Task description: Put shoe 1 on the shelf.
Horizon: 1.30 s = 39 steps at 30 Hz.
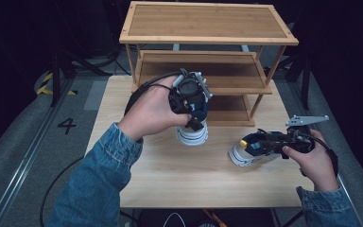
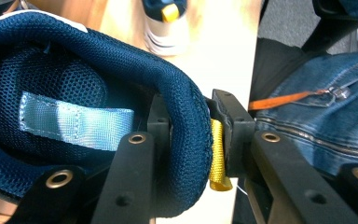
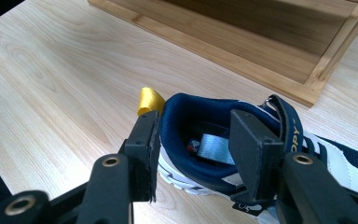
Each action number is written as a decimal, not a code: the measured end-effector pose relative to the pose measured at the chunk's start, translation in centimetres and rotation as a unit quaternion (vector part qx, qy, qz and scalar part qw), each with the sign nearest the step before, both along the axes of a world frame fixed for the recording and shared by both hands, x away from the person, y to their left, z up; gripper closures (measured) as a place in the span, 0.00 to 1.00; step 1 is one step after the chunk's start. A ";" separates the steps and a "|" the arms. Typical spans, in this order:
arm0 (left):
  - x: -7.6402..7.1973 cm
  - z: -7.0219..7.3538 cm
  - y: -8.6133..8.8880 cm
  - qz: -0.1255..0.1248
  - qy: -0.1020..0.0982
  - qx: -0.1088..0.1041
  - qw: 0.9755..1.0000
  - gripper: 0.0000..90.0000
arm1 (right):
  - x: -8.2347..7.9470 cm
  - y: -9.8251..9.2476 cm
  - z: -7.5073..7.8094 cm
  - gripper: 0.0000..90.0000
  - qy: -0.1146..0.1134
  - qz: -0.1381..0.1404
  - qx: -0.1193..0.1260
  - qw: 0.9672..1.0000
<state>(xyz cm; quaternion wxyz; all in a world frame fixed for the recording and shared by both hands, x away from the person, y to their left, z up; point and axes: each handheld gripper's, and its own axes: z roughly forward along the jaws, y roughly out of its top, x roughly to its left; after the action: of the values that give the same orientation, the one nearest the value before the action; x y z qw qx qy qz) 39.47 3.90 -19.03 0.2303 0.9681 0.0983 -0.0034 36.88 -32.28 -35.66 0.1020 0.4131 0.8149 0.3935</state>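
While a person in denim sleeves works at a pale wood table [image 1: 170, 179], the left gripper [image 1: 192, 109] pinches the padded heel collar of a navy shoe [image 1: 193, 132], seen from the high view near the table's middle, just at 6 o'clock of a bamboo rack [image 1: 208, 23]. The shoe hangs heel-up under the downward-pointing gripper, its white sole facing the camera; whether the toe touches the table cannot be told. From the left gripper view, one jaw sits inside the left shoe [image 2: 74, 93] and the other outside, the mesh collar squeezed between them, with a yellow heel tab [image 2: 217, 154] just beside the outer pad and a pale blue label [image 2: 74, 122] on the insole.

At 4 o'clock on the table, the right gripper [image 1: 255, 143] lies nearly level at the heel of a second shoe [image 1: 242, 153], which rests on its sole. In the right gripper view its jaws stand spread around the heel: one jaw outside beside the yellow tab [image 3: 150, 100], the other inside the opening of the right shoe [image 3: 205, 140]; whether the pads press on the collar cannot be told. The rack's lowest shelf [image 3: 242, 42] runs across at 12 o'clock behind that shoe. The left hand [image 1: 146, 113] and the right hand [image 1: 314, 163] each wrap a gripper body, cables trailing off.
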 end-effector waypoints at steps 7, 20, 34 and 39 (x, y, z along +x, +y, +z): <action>2.3 1.0 0.7 0.012 -0.016 -0.004 1.000 0.79 | 0.0 -0.3 -0.2 0.60 0.003 -0.002 0.001 1.000; 8.4 -0.1 1.0 0.007 -0.047 -0.016 0.999 0.79 | 0.0 -0.5 -0.3 0.60 0.005 -0.002 0.001 1.000; 12.0 -2.1 0.2 -0.006 -0.040 -0.007 0.999 0.77 | 0.2 -0.6 -0.7 0.60 0.010 -0.002 -0.004 1.000; 12.1 -2.2 -0.1 0.010 -0.060 -0.008 0.998 0.71 | 0.2 -0.3 -0.7 0.60 0.011 0.001 -0.005 1.000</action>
<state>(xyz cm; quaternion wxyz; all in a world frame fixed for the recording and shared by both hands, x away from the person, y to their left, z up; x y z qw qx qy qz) 51.61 3.85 -21.21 0.2438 0.9636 0.0942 0.0563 37.08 -32.60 -36.38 0.0945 0.4160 0.8182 0.3854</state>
